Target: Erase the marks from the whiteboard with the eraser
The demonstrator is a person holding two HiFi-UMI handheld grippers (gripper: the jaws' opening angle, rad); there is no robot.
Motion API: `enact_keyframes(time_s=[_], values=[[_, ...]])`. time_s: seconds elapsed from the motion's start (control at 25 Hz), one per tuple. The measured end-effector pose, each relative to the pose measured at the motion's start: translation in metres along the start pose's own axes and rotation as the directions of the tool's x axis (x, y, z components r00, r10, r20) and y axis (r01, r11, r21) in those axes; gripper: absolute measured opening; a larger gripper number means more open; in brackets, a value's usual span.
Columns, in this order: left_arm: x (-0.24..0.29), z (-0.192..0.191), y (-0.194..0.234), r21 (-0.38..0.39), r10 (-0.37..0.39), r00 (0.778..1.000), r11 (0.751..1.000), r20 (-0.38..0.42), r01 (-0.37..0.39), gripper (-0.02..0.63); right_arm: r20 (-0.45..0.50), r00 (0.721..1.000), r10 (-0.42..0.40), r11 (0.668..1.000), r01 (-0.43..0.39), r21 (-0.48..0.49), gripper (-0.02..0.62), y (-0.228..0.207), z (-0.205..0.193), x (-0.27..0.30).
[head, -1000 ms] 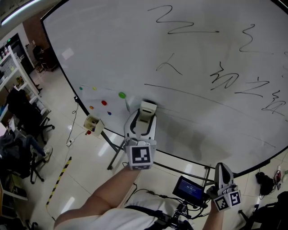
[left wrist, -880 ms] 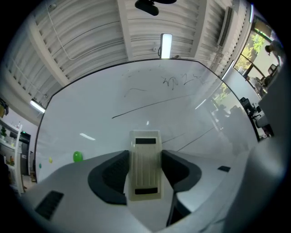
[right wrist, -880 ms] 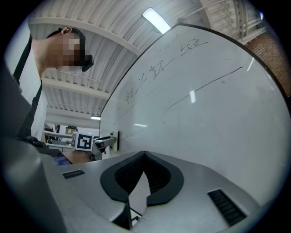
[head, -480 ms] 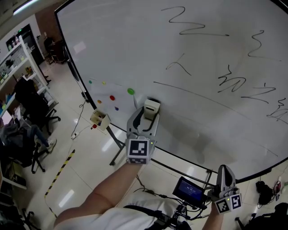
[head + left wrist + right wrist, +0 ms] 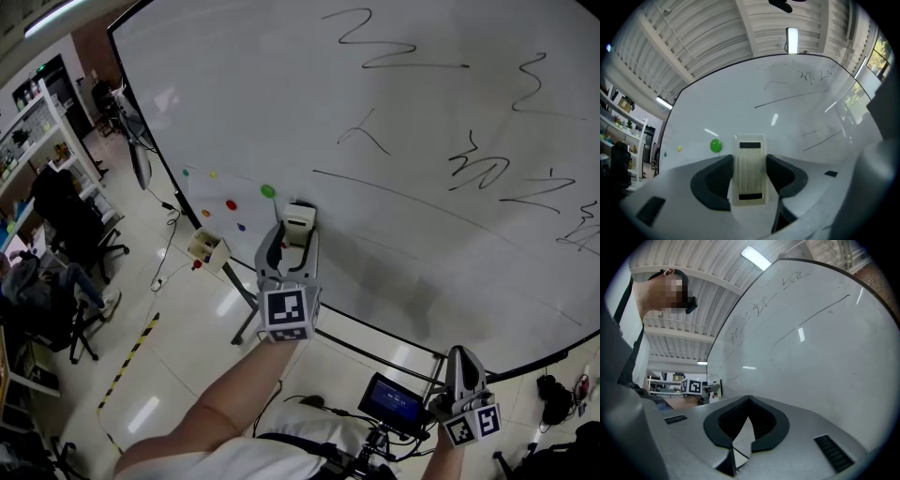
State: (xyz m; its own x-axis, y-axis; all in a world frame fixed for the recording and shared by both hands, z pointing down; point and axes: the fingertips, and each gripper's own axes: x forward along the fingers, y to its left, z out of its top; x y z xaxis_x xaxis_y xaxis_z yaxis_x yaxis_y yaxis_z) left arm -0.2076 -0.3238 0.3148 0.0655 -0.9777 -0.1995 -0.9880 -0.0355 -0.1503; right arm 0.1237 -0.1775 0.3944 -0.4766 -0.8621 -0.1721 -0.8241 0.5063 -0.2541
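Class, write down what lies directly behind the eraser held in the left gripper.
The whiteboard, blank around the eraser, with a green magnet beside it. The patch the eraser covers is hidden.

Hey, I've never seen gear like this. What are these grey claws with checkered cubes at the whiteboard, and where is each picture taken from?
No robot: a person holds a two-jaw gripper in each hand, and the patterned cubes belong to them. The wide picture comes from a camera on the person's head, looking down. The other two come from cameras riding on each gripper, looking along its jaws. The left gripper is shut on a pale eraser, close to the lower left of the whiteboard, beside a green magnet. The black scribbles above are unwiped. The right gripper hangs low, shut and empty.
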Motion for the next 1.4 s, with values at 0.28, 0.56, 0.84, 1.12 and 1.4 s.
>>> enact_keyframes(time_s=[0.28, 0.56, 0.84, 1.12, 1.4], values=[[-0.014, 0.028, -0.081, 0.014, -0.137, 0.987, 0.991, 0.080, 0.136, 0.250, -0.024, 1.000, 0.015, 1.000, -0.015, -0.001, 0.025, -0.014, -0.001, -0.006], [-0.030, 0.017, -0.139, 0.064, -0.295, 0.952, 0.955, 0.081, 0.290, 0.252, -0.051, 0.997, 0.054, 0.998, -0.055, -0.009, 0.025, -0.022, -0.003, -0.004], [-0.016, 0.014, -0.070, -0.038, -0.161, 0.984, 0.986, 0.079, 0.164, 0.252, -0.055, 0.995, 0.082, 0.996, -0.084, -0.024, 0.025, -0.026, 0.005, -0.007], [0.005, 0.005, 0.028, 0.010, 0.077, 0.997, 0.997, 0.030, -0.077, 0.252, -0.022, 0.995, 0.095, 0.994, -0.096, -0.050, 0.025, -0.037, 0.021, -0.005], [-0.008, 0.006, -0.035, 0.012, 0.026, 0.998, 1.000, 0.056, -0.027, 0.252, -0.016, 0.998, 0.056, 0.998, -0.056, -0.037, 0.025, -0.048, 0.019, -0.021]])
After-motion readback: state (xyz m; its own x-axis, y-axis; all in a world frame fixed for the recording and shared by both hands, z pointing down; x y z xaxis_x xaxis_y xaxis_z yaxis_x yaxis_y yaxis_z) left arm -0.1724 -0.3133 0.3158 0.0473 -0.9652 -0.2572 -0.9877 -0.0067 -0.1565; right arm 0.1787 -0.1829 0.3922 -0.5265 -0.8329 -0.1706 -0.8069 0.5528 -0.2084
